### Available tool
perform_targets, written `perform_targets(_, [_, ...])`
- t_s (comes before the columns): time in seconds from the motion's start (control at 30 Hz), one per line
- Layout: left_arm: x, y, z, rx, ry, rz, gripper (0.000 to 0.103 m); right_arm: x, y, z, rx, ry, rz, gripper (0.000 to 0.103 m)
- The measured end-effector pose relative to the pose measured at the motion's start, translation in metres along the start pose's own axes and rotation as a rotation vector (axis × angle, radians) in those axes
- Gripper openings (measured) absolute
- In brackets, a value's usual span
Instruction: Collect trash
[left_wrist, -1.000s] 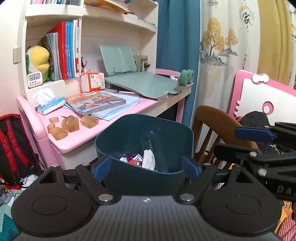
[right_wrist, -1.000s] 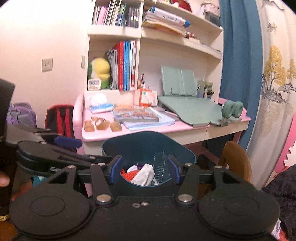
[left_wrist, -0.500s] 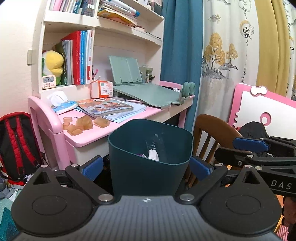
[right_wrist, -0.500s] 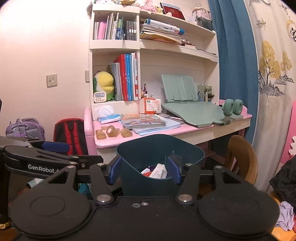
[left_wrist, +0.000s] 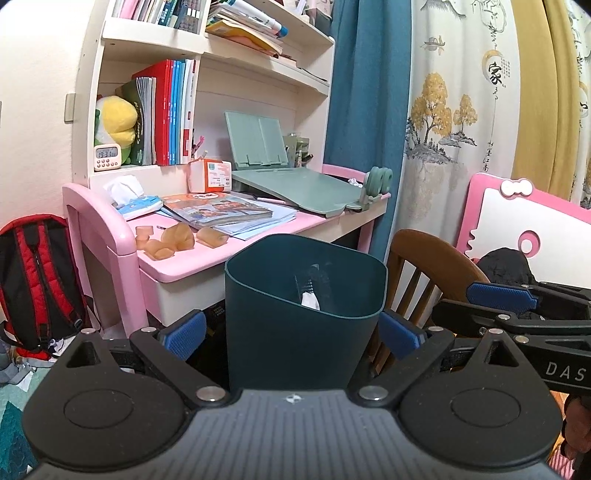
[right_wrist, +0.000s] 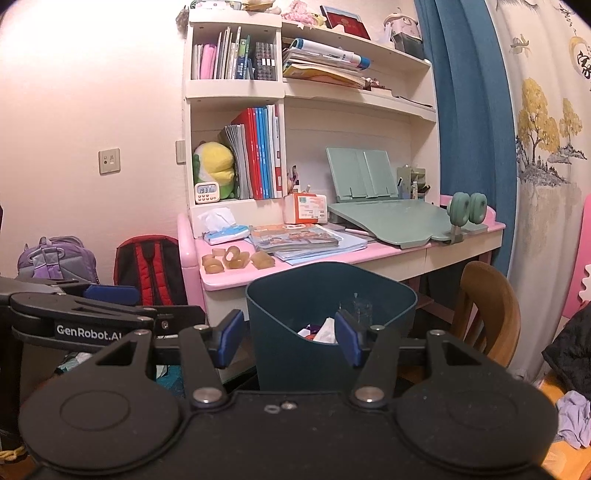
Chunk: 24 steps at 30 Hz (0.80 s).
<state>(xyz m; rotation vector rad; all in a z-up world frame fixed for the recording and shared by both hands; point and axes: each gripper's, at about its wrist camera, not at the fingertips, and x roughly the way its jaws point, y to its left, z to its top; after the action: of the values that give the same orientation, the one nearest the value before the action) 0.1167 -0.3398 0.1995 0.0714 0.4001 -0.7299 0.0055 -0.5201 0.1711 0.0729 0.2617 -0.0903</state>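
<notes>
1. Pink desk (left_wrist: 236, 254) stood behind; dark green bin (left_wrist: 303, 314) sat on the floor before it, with trash inside.
2. Left gripper (left_wrist: 291, 332) had just spread its jaws wide, both pads clear of the bin's sides, holding nothing.
3. Right gripper (right_wrist: 288, 332) straddled the bin's near corner, open and empty.
4. Compared with a second earlier, both sat farther back; bin likely just set down.

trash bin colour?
Dark teal, plain, no pattern. The trash bin shows best in the left wrist view.
</notes>
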Motion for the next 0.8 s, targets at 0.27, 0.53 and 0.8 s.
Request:
perform_targets(0.27, [-0.0004,0.0005,-0.0041,0.003,-0.004,0.005,0.100,-0.0019,0.0007,-0.0033,0.003,0.005,-0.009,0.055])
perform_targets(0.53, [-0.0014,0.0003,-0.0067,0.008,-0.014,0.017,0.100,-0.0031,0.0029,-0.0068,0.007,0.011,-0.009,0.055])
perform_targets(0.8, [-0.0017,0.0022,-0.0100,0.000,-0.014,0.008,0.100,0.0022,0.0022,-0.0070,0.011,0.026,-0.019,0.055])
